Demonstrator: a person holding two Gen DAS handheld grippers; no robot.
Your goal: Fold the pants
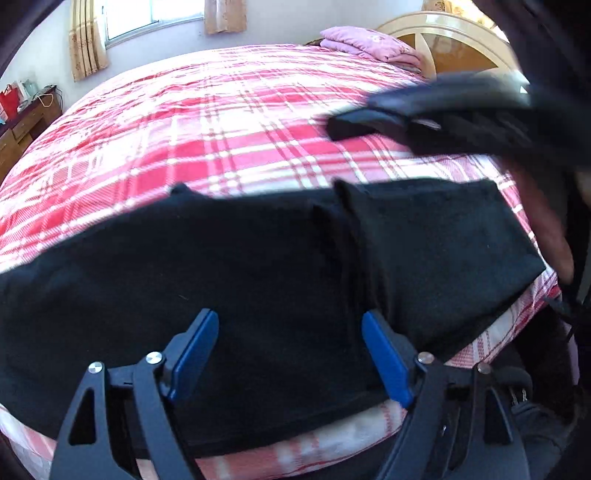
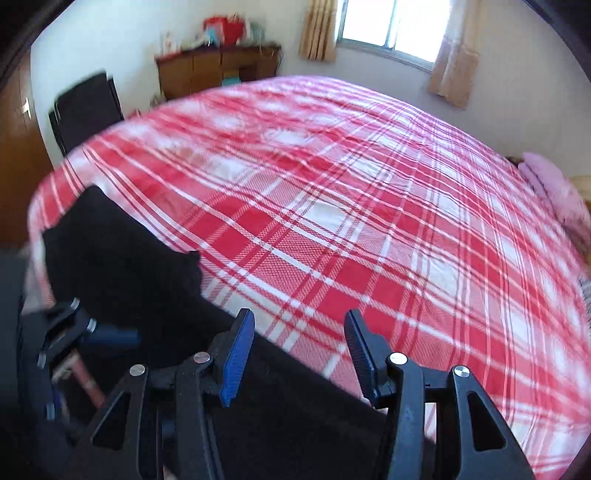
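Note:
Black pants (image 1: 240, 280) lie flat along the near edge of the bed, with a folded layer on the right part (image 1: 443, 240). My left gripper (image 1: 290, 325) is open just above the pants, its blue pads wide apart and empty. My right gripper (image 2: 299, 325) is open above the far edge of the pants (image 2: 122, 269), holding nothing. The right gripper also shows in the left wrist view (image 1: 354, 125), blurred, above the bed at the upper right. The left gripper shows blurred at the left edge of the right wrist view (image 2: 74, 332).
The bed has a red and white plaid cover (image 1: 221, 122). A pink folded quilt (image 1: 369, 46) lies by the cream headboard (image 1: 443, 40). A wooden dresser (image 2: 218, 70) stands against the wall, a black chair (image 2: 86, 107) near the bed's foot, and curtained windows (image 2: 388, 26) behind.

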